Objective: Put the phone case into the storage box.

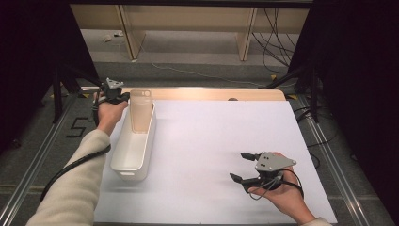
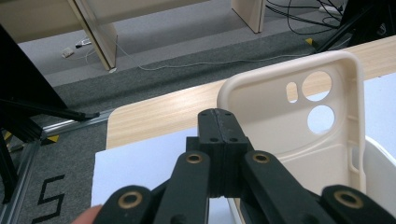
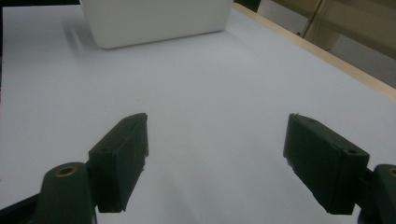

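One phone case (image 2: 280, 126), cream, translucent, stands upright at far end of white bin (image 1: 133, 148), camera cutouts up. Left tongs (image 1: 123, 96) at case's left edge; jaws pressed together, apparently pinching thin case wall — contact hidden behind jaws. Step judged: setting case into bin or lifting it out; cannot tell which. Next move calls for steady vertical travel, clearing bin rim. Right tongs (image 1: 240, 167) spread, empty, low over white table (image 1: 211, 141), well apart.

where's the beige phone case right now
The beige translucent phone case stands upright in the far end of the white plastic bin, at the left of the high view, right beside the shut left gripper.
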{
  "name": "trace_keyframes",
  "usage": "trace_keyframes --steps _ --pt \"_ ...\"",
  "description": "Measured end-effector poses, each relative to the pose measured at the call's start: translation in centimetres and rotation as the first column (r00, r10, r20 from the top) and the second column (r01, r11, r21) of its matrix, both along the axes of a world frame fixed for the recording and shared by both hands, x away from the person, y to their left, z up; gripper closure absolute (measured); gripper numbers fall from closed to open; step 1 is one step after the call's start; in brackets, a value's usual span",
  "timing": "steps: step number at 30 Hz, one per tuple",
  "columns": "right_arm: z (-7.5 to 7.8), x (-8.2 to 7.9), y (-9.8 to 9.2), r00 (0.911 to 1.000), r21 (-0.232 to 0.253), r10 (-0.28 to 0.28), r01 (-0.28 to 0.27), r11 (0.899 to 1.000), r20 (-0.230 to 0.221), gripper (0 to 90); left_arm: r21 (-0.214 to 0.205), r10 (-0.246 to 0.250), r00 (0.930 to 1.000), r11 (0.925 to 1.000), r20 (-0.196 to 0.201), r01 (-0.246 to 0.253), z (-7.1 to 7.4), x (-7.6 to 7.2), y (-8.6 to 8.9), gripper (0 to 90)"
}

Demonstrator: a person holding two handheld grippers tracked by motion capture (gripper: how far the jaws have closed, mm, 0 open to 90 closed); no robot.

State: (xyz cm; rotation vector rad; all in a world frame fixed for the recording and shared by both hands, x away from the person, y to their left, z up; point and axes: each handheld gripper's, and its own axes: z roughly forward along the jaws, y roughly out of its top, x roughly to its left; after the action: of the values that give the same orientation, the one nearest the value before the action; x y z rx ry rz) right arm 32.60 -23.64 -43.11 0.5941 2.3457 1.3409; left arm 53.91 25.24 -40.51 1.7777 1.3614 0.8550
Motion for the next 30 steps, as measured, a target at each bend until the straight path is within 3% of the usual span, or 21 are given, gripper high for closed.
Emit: trace_keyframes --steps 14,20,30 --pt "0.0 0.0 0.0 1.0 0.0 0.0 0.0 1.0 0.004 23.5 -0.003 -0.013 0.9997 0.9999 0.02 0.014 0.5 -0.3 -0.2 88.0" --pt "0.0 0.0 0.0 1.0 -0.001 0.0 0.0 1.0 0.003 23.5 -0.008 -0.035 0.9986 0.9993 0.04 0.035 1.2 -0.8 -0.3 77.0" --pt "0.0 0.0 0.0 1.0 -0.001 -0.001 0.001 1.0 0.003 23.5 -0.072 -0.079 0.9939 0.9938 0.078 0.084 2.2 -1.8 -0.7 43.1"
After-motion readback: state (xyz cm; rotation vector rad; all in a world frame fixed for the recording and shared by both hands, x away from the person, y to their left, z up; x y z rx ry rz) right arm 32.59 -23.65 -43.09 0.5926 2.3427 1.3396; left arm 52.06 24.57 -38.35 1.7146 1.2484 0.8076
